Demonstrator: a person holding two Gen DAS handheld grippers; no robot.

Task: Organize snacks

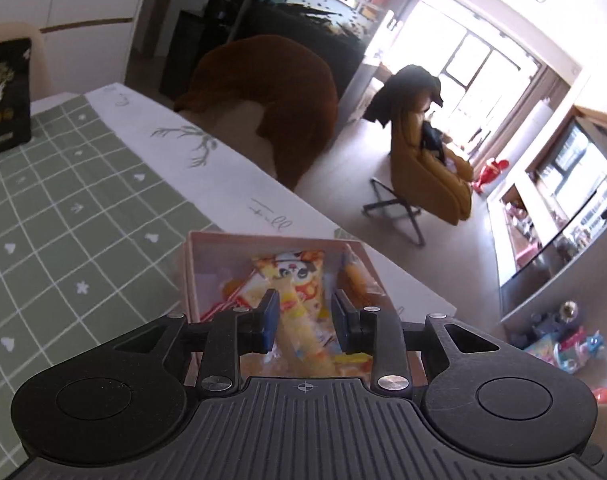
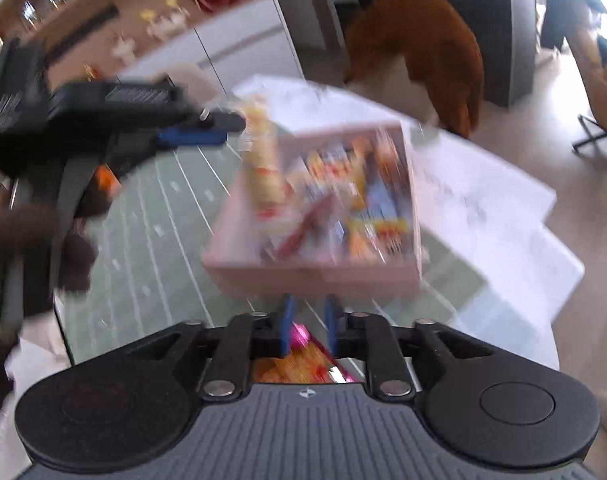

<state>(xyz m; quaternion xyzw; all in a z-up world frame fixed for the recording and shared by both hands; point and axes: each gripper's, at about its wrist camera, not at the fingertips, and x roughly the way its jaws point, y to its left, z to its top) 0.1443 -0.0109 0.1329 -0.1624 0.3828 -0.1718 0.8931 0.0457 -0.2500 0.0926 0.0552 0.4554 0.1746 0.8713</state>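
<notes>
A: Left tongs [image 1: 305,300]?

B: Parted some way, with a yellow panda packet [image 1: 299,276] lying lengthwise between the blue pads [image 1: 272,316]. Touches the 9 o'clock pad. Contact at the 3 o'clock pad too unclear to call, so cannot tell whether gripped or merely loose in the gap.

A: And where, exactly?

B: Over the pink box [image 1: 361,254], straight ahead of the pads toward 12 o'clock. From the right wrist, looks upright at the box's 9 o'clock wall, upper end close to the tips of the left tongs reaching in from 10 o'clock.

A: Inside the box?

B: Heaped with more snack packets [image 2: 363,200] in orange, yellow, blue and red. Too blurred to read any label or count them.

A: And the box itself?

B: Sits on the table [image 1: 63,200], partly on the green checked cloth, partly on its white border, near the table edge at 3 o'clock in the left wrist view.

A: Right tongs [image 2: 309,308]?

B: Drawn nearly together, pinching an orange-and-pink packet [image 2: 303,344] between the blue pads. Low at the box's 6 o'clock side, tips just short of the near wall. Touching or apart: smeared by motion blur, so no telling.

A: Anything around?

B: Brown chair [image 1: 271,92] beyond the table at 12 o'clock, tucked just beside the far edge. Mustard chair [image 1: 423,168] out on the floor at 2 o'clock, well apart from the table
</notes>
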